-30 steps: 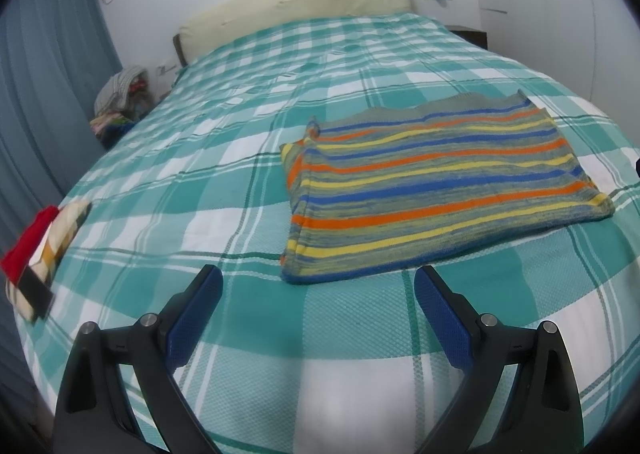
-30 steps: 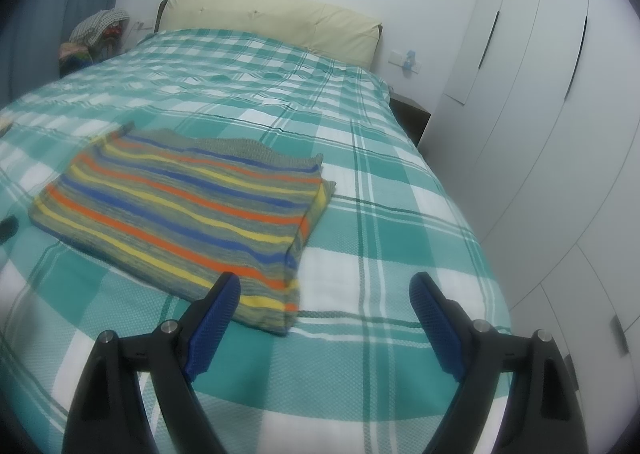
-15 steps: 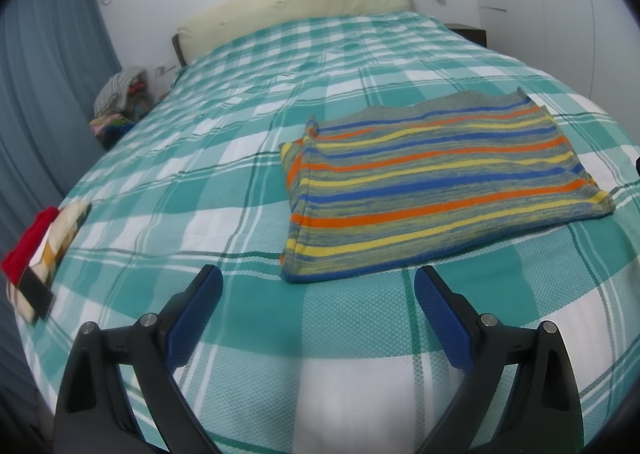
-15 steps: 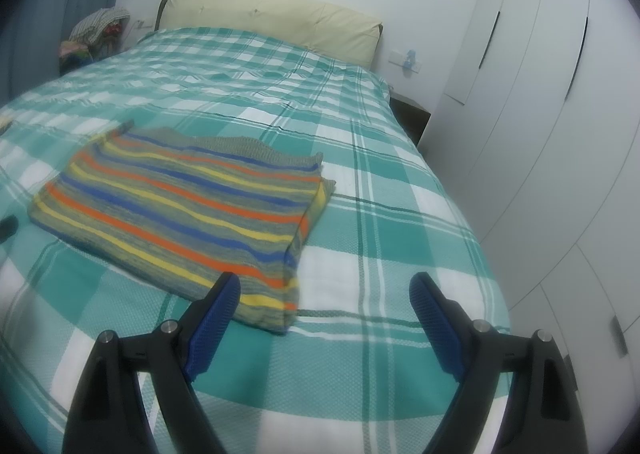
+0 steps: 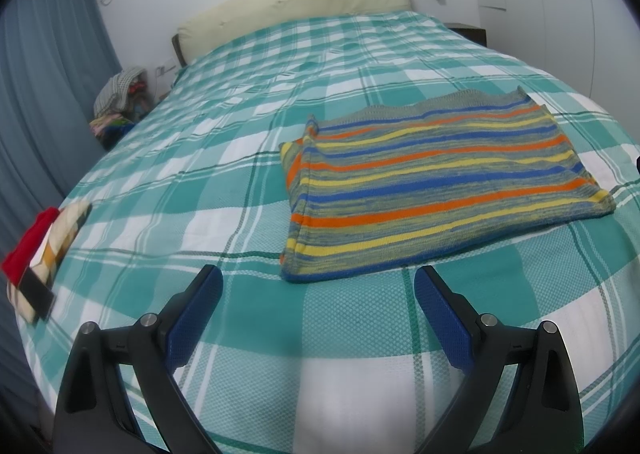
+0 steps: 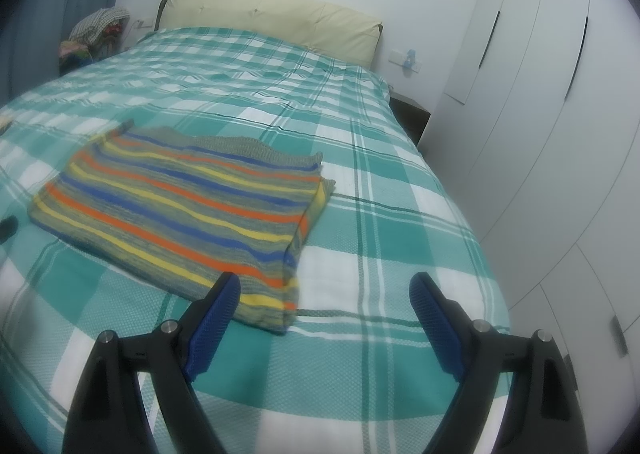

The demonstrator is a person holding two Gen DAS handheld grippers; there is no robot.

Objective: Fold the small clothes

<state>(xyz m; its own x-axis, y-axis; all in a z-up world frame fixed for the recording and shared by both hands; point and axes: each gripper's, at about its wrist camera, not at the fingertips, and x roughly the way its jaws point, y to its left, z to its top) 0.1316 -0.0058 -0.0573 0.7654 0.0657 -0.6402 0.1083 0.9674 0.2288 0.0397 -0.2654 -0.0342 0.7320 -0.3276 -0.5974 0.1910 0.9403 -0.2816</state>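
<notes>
Two pairs of tongs are mine here, both spread wide and empty, hanging just above the bed (image 5: 224, 181) at its near edge. The bed is the biggest thing before me, a broad soft surface under a teal-and-white checked cover with a fine waffle weave, which will give under any press. On it lies the striped knit garment (image 5: 436, 189), flat, already doubled into a rough rectangle, with bands of orange, yellow and blue over grey; from the right wrist view one side shows layered edges (image 6: 304, 221), the lower layer sticking out a little. I judge the next fold is a crosswise one, so each pair of tongs should take a near corner. My left tongs (image 5: 318, 296) sit just short of the near left corner; my right tongs (image 6: 324, 298) have one blue pad (image 6: 218, 306) touching or just over the near right corner. To do it well I should pinch every layer of the knit but not the cover below, lift both corners evenly, and lay them square, since loose knit stretches and sags. Far smaller, a red and patterned folded pile (image 5: 36, 254) rests at the bed's left edge, well apart.
</notes>
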